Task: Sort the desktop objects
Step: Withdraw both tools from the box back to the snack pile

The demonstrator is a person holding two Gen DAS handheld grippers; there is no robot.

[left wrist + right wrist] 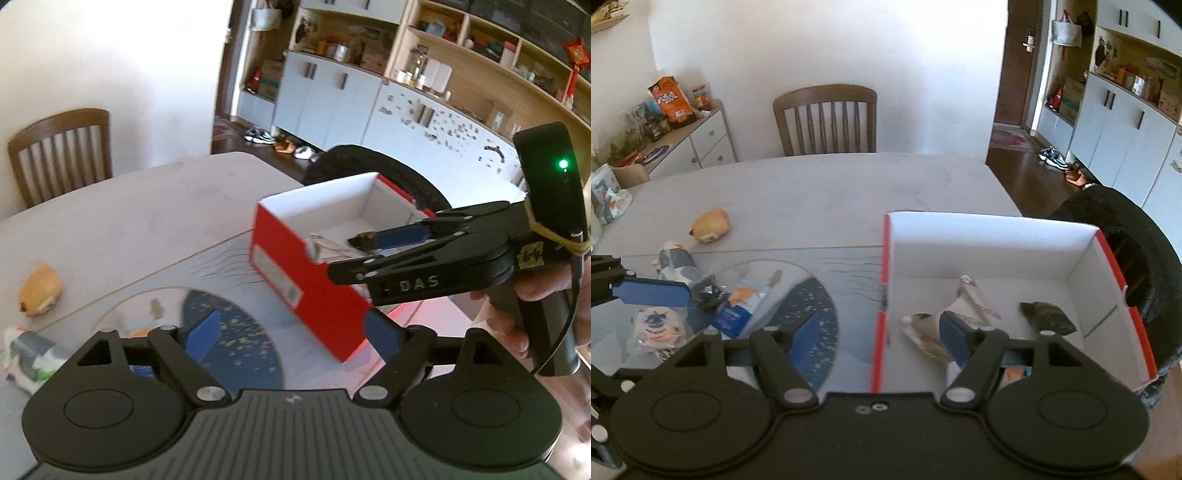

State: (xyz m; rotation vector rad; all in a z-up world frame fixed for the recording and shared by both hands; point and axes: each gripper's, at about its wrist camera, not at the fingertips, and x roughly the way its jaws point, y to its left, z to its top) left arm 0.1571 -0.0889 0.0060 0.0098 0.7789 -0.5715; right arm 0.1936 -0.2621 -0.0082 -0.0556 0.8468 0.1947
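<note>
Right gripper [879, 334] is spread and empty, straddling the left wall of the red box [882, 258] at the table's right edge; a crumpled packet [964, 302] and dark lump [1047, 317] already lie inside. Left gripper [291, 338] is spread, empty too. Loose packets [735, 306] wait near the table's front-left, so judged next: swing over, pinch one item squarely, lift clear of the wall.

Left gripper [291, 338] tilts down, fingers [201, 334] spread, nothing between them; right gripper [343, 254] enters from three o'clock, fingers parted, empty.
</note>
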